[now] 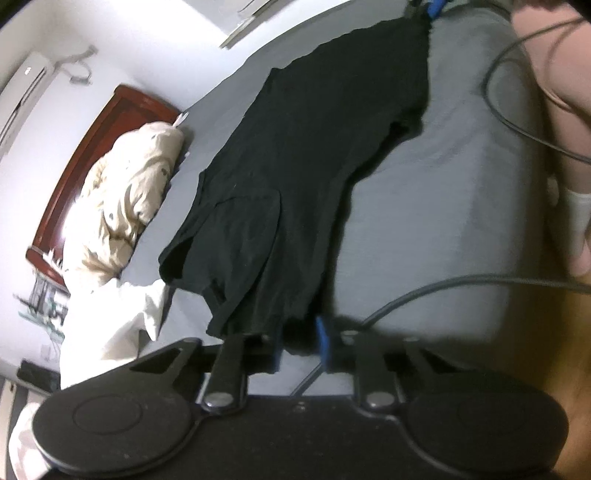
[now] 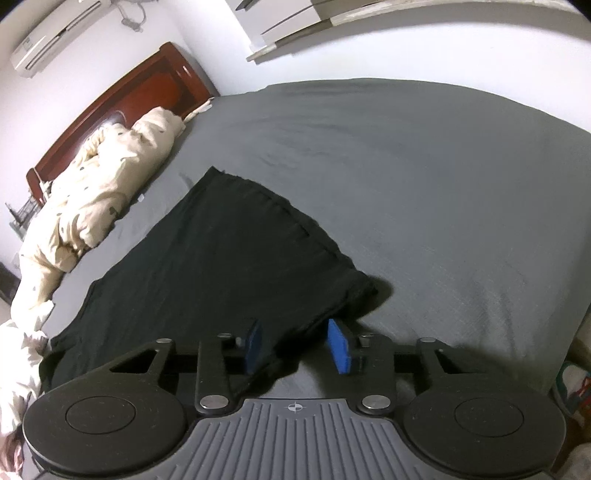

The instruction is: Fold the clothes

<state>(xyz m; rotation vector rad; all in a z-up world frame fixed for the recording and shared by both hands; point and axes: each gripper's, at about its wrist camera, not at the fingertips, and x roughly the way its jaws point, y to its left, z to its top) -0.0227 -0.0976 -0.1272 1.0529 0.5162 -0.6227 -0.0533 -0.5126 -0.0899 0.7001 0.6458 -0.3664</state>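
A black T-shirt (image 1: 295,177) is held up over the grey bed (image 1: 424,221), stretched between the two grippers. My left gripper (image 1: 299,343) is shut on one end of the shirt, its blue pads close together with cloth between them. The right gripper (image 1: 430,11) shows at the top of the left wrist view, pinching the shirt's far end. In the right wrist view the shirt (image 2: 207,266) hangs from my right gripper (image 2: 295,347); cloth lies between its blue pads, which stand fairly wide apart.
A cream duvet (image 2: 92,199) is bunched along the red-brown headboard (image 2: 122,99) on the left. The grey sheet (image 2: 424,184) spreads to the right. The person's arm (image 1: 554,92) and black cables (image 1: 509,122) are at the right of the left wrist view.
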